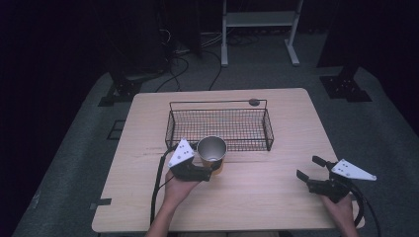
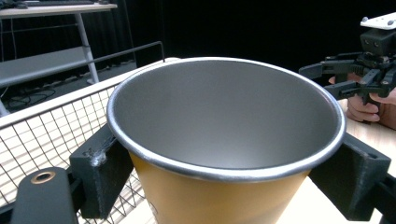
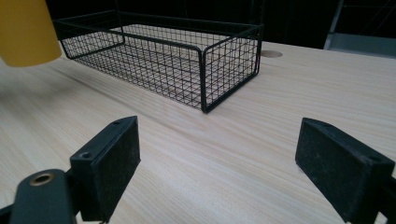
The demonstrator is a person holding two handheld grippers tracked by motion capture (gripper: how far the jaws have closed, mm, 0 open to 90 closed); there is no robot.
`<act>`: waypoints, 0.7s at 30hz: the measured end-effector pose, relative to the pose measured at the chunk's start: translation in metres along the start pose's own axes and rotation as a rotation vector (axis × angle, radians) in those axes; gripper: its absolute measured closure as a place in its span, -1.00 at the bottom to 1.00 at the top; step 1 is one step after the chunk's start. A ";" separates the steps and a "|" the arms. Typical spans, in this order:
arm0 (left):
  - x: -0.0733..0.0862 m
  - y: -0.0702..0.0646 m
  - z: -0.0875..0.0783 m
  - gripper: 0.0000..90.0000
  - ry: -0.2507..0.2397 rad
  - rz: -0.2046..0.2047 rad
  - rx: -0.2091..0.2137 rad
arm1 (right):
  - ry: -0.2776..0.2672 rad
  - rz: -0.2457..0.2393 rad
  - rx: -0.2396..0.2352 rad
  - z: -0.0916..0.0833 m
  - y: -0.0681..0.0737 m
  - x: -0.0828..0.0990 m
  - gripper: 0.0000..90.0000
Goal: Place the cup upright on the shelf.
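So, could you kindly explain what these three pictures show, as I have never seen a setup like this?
A person sits at a light wooden table and holds a black two-jaw gripper in each hand. One picture looks down from a fixed camera above; the other two come from cameras riding on each gripper, looking along its jaws. On the table stands an empty black wire-mesh basket. The left gripper is closed on a yellow cup with a silver metal inside, one jaw on each side, in front of the basket. Whether the cup is lifted is hard to tell. The right gripper is open and holds nothing.
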State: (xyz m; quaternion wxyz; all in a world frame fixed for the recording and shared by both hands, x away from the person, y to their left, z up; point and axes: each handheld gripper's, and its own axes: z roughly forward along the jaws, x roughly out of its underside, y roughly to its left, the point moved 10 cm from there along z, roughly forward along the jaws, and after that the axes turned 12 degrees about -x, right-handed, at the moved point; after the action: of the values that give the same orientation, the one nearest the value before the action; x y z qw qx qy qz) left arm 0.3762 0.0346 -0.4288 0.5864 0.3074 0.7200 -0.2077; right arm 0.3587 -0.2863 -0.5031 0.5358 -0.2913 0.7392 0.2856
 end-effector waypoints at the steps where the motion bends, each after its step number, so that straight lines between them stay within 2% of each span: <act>1: -0.001 0.001 0.000 -0.70 0.000 -0.004 0.002 | 0.001 -0.001 -0.001 0.000 0.000 0.000 -0.71; 13: -0.022 0.008 0.008 -0.70 -0.013 0.003 0.012 | 0.003 0.002 0.000 0.000 0.000 0.000 -0.71; 21: -0.038 0.018 0.018 -0.70 -0.010 0.007 0.012 | 0.002 0.002 -0.002 0.000 0.000 0.000 -0.71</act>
State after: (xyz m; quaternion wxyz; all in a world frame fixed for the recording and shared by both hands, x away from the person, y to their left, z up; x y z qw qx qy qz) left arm 0.4065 0.0285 -0.3949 0.5890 0.3126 0.7146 -0.2117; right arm 0.3588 -0.2859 -0.5033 0.5344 -0.2915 0.7399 0.2865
